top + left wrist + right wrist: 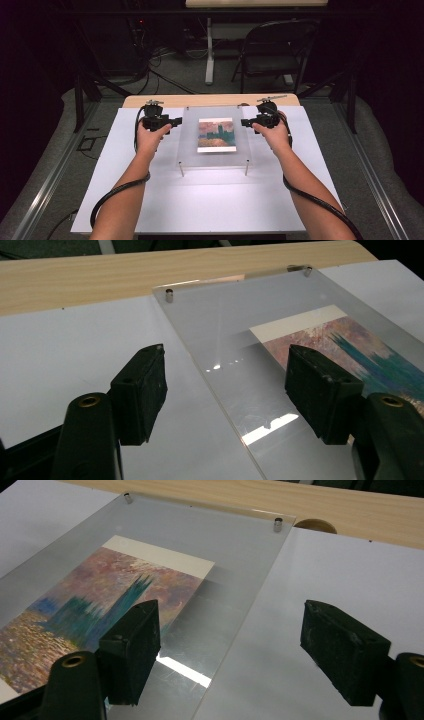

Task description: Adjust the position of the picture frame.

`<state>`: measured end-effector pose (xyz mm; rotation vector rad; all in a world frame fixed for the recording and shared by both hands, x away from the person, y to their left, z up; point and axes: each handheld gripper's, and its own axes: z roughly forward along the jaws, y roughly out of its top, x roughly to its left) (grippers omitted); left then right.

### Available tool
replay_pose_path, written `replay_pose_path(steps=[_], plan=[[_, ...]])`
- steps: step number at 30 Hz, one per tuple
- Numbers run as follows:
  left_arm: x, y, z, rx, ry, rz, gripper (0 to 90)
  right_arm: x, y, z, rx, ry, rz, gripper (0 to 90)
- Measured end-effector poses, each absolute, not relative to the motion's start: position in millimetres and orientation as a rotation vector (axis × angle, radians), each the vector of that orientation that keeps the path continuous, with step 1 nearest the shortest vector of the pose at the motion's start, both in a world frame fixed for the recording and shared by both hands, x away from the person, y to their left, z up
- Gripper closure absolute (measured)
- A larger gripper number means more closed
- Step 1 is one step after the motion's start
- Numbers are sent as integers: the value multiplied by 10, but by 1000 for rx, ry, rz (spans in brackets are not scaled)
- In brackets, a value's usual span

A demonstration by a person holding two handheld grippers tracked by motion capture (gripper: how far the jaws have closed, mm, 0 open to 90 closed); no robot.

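At the left edge of the clear acrylic plate [216, 136] on small metal standoffs, the left tool [176, 120] hovers wide open, its jaws straddling that edge, gripping nothing. Under the plate, mid-worktop [210, 200], lies a colourful painted print [216, 135]. At the right edge, the right tool [245, 121] straddles likewise, open and empty.

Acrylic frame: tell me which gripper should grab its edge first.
Either; slightly the left. The left gripper already straddles the acrylic frame edge with jaws open; the right gripper also straddles its edge, open, so they look nearly equal.
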<state>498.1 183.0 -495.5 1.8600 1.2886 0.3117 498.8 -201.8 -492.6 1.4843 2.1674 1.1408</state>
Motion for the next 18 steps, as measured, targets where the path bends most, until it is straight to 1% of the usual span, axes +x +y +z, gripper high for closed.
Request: replay_pose_path(steps=[9, 18], plan=[[5047, 1659, -5151, 1867, 1333, 247, 328, 5045, -1952, -5086, 1530, 2175, 1150, 235], [5058, 1509, -5227, 1888, 1337, 207, 326, 5059, -1837, -5201, 1571, 2192, 1166, 235]])
